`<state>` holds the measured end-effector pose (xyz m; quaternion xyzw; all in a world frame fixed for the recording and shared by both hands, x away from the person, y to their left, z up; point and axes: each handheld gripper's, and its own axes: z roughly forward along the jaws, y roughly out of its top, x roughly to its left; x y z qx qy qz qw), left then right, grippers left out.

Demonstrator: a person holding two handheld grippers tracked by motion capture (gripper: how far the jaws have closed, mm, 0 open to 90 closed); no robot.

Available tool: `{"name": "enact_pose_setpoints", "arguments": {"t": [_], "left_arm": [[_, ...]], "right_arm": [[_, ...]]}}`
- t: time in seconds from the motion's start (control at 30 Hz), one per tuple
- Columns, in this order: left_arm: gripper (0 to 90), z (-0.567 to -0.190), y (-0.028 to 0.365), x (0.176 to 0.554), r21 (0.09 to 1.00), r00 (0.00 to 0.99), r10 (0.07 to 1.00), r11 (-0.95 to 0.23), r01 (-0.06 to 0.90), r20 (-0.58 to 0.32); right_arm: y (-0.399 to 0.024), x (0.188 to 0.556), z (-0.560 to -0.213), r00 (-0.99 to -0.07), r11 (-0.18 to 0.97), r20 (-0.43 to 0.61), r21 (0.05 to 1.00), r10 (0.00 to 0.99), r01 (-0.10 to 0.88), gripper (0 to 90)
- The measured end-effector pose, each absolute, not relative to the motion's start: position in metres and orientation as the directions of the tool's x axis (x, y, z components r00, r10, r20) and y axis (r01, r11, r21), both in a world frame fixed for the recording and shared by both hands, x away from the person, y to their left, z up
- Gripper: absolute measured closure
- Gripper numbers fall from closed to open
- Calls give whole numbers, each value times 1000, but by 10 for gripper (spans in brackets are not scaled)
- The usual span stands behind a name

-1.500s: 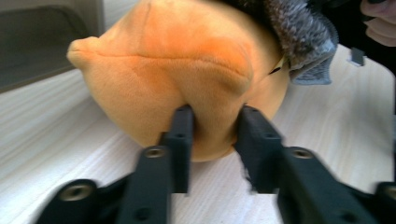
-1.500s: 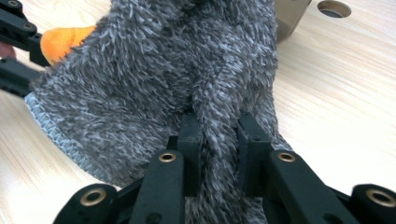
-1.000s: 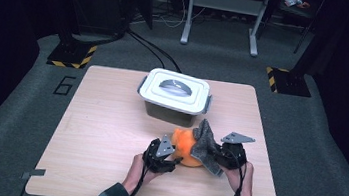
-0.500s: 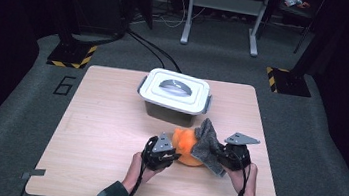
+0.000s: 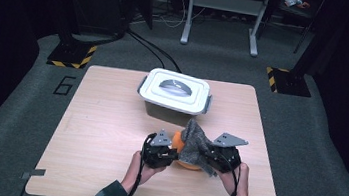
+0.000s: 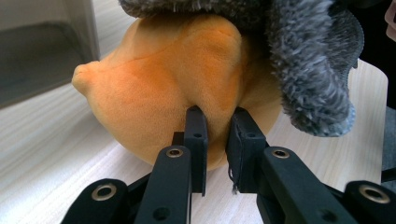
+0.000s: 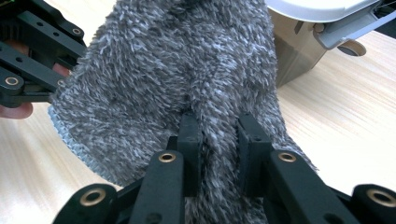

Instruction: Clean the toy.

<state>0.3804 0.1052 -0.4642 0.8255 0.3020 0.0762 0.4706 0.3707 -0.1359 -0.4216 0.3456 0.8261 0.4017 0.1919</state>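
Since the earlier frame, left tool [image 5: 174, 154] has been closing its jaws and now pinches a fold of the soft orange plush toy [image 6: 163, 98]; the grey fuzzy cloth [image 5: 196, 143] has risen a little with the right tool [image 5: 207, 158], draping higher over the toy.

Landmark: white-lidded grey plastic box [image 5: 175, 94] at the far middle of the pale wooden desk [image 5: 102, 134].
- Orange plush toy [image 5: 177, 139]: on the near side of the box, just in front of it, resting on the desk, between the two tools.
- Grey fuzzy cloth [image 7: 187, 70]: on the near side of the box, lying over the toy's top and right flank, one end hanging down toward the desk.
- Left tool [image 6: 218, 128]: narrow, pads sunk into the toy's lower bulge.
- Right tool [image 7: 219, 135]: narrow, clamped on a bunched ridge of the cloth.

Handling, by judgement: both things are light, soft, fully compressible; nothing fragile. The toy's pile gives good friction, but a shallow pinch of its skin could slip out under pull; a deeper bite on a seam or the pointed nub at its side would hold better. The cloth is limp, shaggy, and snags on the plush, so it should peel rather than slide; gather a thick fold near its edge.
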Motion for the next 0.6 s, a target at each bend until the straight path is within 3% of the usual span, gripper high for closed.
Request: {"name": "enact_pose_setpoints", "arguments": {"t": [0.3,0.6], "left_arm": [[790,-467,107,384,812,790,584,-361,459,-187],[789,-470,105,384,807,784,592,-361,467,-188]], "right_arm": [[-131,370,-419,-686,419,-44,819,727,391,745],[-125,370,-426,-696,487,-111,792,710,370,750]]}}
